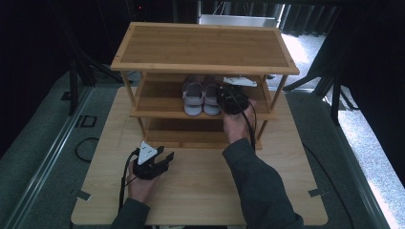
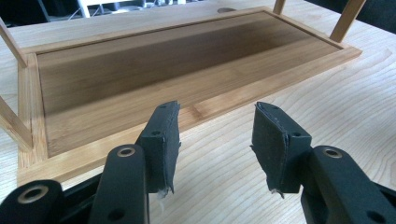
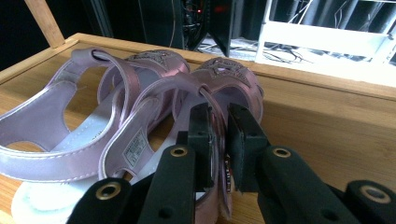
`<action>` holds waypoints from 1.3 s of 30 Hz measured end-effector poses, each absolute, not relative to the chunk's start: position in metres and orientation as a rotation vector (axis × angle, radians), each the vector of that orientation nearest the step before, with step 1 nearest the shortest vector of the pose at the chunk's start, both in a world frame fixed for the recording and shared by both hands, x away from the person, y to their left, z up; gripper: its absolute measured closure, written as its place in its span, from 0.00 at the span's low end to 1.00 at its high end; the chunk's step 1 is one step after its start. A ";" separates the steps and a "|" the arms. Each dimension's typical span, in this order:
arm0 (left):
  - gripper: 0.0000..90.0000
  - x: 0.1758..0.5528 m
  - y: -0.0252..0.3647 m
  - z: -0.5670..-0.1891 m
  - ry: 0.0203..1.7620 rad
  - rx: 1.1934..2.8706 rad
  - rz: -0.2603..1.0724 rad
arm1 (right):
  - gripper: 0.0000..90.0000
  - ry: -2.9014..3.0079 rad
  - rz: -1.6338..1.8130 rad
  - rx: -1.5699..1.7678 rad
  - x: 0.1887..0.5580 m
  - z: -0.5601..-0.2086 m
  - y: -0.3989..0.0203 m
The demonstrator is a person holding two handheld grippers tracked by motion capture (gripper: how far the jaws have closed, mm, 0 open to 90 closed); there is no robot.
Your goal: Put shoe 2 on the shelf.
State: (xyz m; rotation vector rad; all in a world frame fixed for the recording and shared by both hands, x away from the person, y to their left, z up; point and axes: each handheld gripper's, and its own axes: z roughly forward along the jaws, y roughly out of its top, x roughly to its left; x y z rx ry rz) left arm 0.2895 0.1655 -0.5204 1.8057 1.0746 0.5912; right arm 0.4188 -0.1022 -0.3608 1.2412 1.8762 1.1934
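Standing on the light wooden tabletop (image 1: 200,181) is one bamboo shoe rack (image 1: 203,45) with three shelves. Two lilac sandals (image 1: 202,98) sit side by side as a pair on the middle shelf (image 1: 157,98), toes pointing to the back.

One right gripper (image 3: 219,140) reaches into that shelf from the front, and its fingers (image 3: 200,140) are nearly closed, pinching the heel strap (image 3: 217,122) of the right-hand sandal (image 3: 215,88) between them. The other sandal (image 3: 79,126) lies just beside it on the same shelf, touching it along the side.

One left gripper (image 1: 154,162) rests low over the tabletop in front of the rack, well apart from the sandals, held in the person's left hand (image 1: 141,183). Its fingers (image 2: 166,140) are spread wide with nothing between them, pointing at the bottom shelf (image 2: 154,65).
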 end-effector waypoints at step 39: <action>0.58 0.290 0.166 -0.521 1.075 1.808 0.595 | 0.56 1.793 1.454 1.207 0.410 -0.366 -0.123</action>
